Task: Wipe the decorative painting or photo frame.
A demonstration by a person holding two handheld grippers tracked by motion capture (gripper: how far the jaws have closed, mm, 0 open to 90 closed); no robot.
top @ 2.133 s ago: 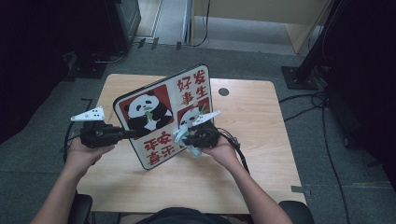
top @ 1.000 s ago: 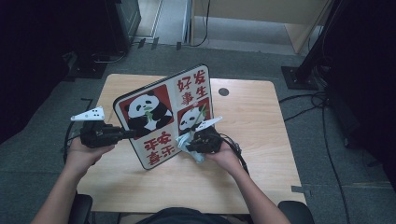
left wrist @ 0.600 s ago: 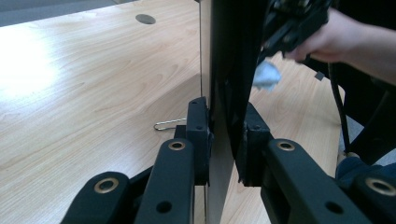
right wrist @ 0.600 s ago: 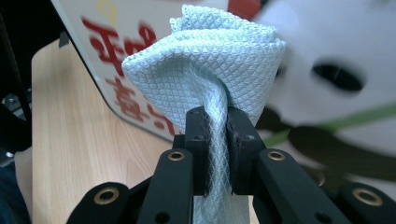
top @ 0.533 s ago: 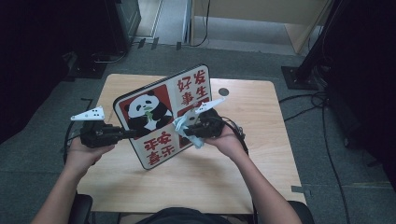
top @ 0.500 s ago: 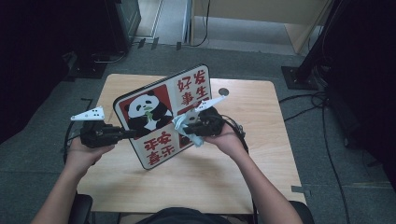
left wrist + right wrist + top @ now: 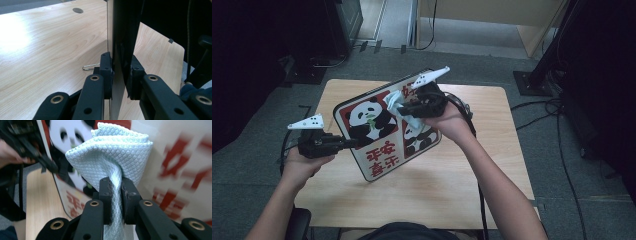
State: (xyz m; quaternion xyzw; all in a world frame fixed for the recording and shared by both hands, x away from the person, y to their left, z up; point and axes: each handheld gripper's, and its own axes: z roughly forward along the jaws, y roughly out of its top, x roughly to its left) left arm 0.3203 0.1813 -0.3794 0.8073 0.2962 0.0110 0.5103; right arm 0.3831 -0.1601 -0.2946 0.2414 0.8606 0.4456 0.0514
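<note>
The right tool [image 7: 115, 195] is clamped on a pale blue cloth [image 7: 112, 152], which bunches just ahead of its jaws and presses the panda board [image 7: 384, 125]. The left tool [image 7: 120, 75] grips that board's edge, holding it tilted above the table [image 7: 462, 175]; a paperclip [image 7: 90, 66] lies beside its jaws.

A: Setting reads as a lab or test room, not a home. Floor [image 7: 562, 200] is grey carpet tile, office grade.

B: Evidence for lab over plain office?

A: One light wood table [image 7: 492, 165] stands alone with a cable grommet hole [image 7: 77, 10] in its top. Loose black cables [image 7: 562, 107] run across the floor on the right, beside the foot of a black stand [image 7: 532, 82]. Dark equipment [image 7: 339, 22] sits at far left.

B: Anything else?

A: A wooden cabinet [image 7: 512, 20] at the back. A paper clip [image 7: 90, 66] on the table.
</note>
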